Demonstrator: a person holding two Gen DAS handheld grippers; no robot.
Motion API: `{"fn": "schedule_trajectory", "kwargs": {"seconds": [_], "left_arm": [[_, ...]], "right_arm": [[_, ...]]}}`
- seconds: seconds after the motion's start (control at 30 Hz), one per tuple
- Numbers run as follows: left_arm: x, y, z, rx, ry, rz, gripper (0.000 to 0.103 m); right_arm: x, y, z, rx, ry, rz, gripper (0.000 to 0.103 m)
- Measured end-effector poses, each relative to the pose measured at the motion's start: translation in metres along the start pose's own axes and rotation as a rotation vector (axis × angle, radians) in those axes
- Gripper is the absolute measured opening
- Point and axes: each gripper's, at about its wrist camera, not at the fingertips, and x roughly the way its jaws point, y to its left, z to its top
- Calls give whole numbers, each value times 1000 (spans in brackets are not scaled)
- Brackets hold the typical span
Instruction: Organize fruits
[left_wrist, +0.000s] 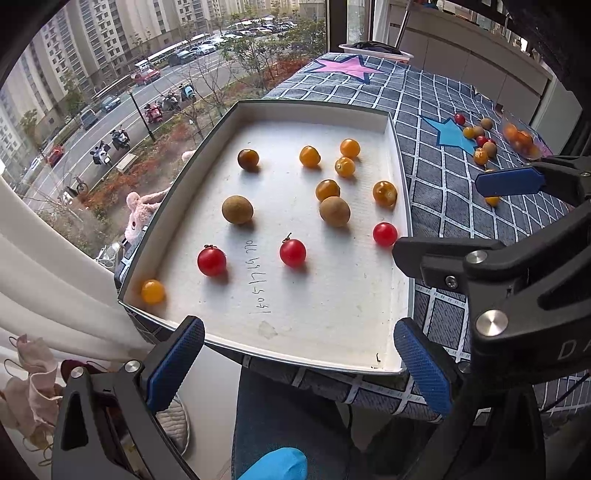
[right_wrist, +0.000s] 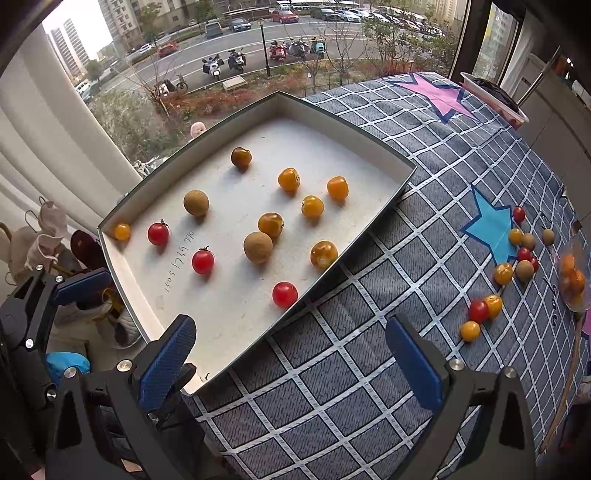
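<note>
A white shallow tray (left_wrist: 221, 122) (right_wrist: 402, 173) lies on the checked cloth and holds several red cherry tomatoes (left_wrist: 293, 252) (right_wrist: 284, 294), orange fruits (left_wrist: 309, 156) (right_wrist: 289, 179) and brown fruits (left_wrist: 237, 209) (right_wrist: 196, 202). More loose fruits (left_wrist: 480, 142) (right_wrist: 480, 312) lie on the cloth to the right. My left gripper (left_wrist: 299, 365) is open and empty at the tray's near edge. My right gripper (right_wrist: 291, 358) is open and empty over the tray's near right corner; it also shows in the left wrist view (left_wrist: 454, 210).
A clear container with orange fruits (left_wrist: 521, 138) (right_wrist: 572, 277) stands at the far right. A white bowl (left_wrist: 376, 50) (right_wrist: 495, 96) sits at the table's far end. A window and a white curtain (left_wrist: 48, 258) are on the left. The cloth (right_wrist: 369, 387) in front is bare.
</note>
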Motion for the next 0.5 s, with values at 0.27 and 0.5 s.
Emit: {"fn": "schedule_trajectory", "kwargs": {"seconds": [0.27, 0.5], "left_arm": [[0, 1, 0, -9, 2, -9, 103], [0, 2, 1, -18, -3, -10, 103]], "right_arm": [[0, 2, -1, -2, 0, 0, 102], [1, 2, -1, -2, 1, 1, 102]]}}
